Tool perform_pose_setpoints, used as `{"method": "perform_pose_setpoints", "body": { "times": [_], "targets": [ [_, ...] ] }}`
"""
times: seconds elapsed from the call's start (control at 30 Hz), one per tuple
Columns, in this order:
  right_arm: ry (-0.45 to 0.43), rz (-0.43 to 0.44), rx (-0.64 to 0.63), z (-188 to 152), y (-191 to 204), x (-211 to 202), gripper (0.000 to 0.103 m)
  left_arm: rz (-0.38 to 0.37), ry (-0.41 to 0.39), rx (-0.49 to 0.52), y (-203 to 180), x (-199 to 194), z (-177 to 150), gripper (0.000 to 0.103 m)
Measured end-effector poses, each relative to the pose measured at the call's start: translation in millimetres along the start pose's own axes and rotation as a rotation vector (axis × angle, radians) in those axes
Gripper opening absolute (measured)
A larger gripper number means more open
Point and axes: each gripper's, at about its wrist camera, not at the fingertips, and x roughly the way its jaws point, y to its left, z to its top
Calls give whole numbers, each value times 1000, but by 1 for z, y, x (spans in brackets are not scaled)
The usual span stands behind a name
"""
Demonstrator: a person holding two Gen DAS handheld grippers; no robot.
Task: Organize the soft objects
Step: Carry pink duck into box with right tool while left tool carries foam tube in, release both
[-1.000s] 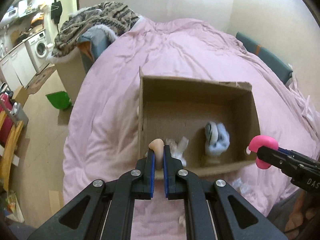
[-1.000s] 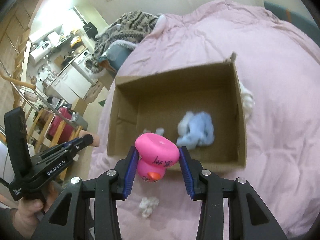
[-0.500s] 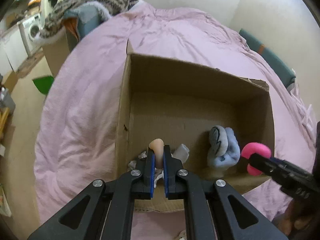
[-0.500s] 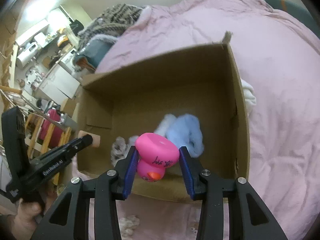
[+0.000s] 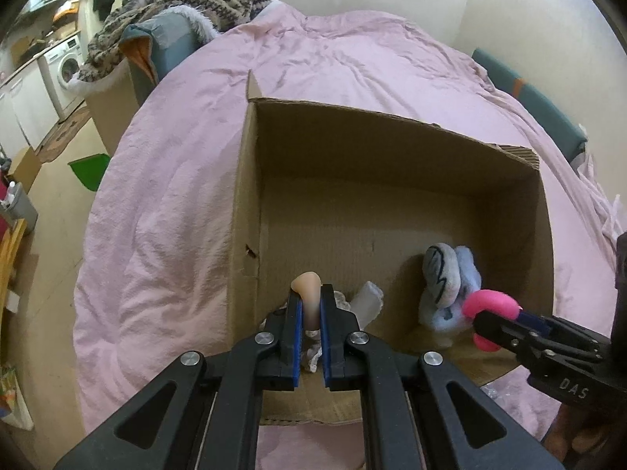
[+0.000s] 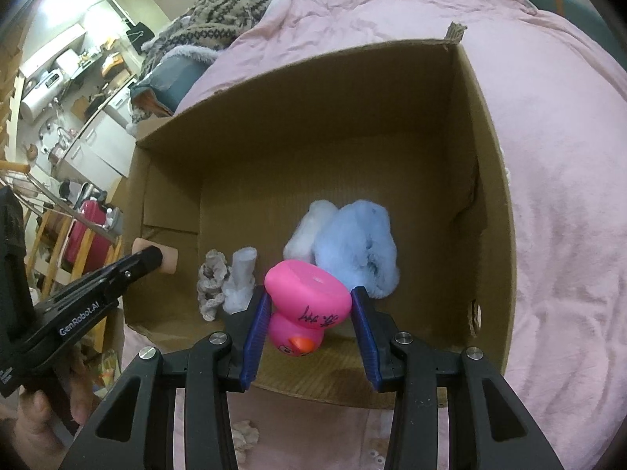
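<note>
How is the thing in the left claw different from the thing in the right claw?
The left claw pinches a small beige soft piece, plain and narrow, so its jaws stand nearly together. The right claw holds a pink duck, much wider, upside down, with black writing on its base and an orange beak; its jaws stand far apart. Both are gripped and held over the near side of the cardboard box.

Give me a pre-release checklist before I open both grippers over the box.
1. Right gripper shut on the pink duck: ok.
2. Left gripper shut on the beige toy: ok.
3. Duck above the box opening: ok.
4. Beige toy inside the left wall line: ok in the left view, cannot tell in the right view.
5. Bare floor under the duck: not ok, blue plush is close behind it.
6. Height above the floor: cannot tell.
</note>
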Motion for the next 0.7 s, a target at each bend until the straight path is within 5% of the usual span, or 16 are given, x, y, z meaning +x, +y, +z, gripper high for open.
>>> {"method": "perform_pose_setpoints", "body": {
  "times": [0.33,0.7],
  "targets": [
    [17,-15,25,3,-4,4,44,3,-15,1,-2,4,-4,8],
    [24,13,33,4,-3,7,44,7,-32,41,-10,-1,-8,27]
  ]
}}
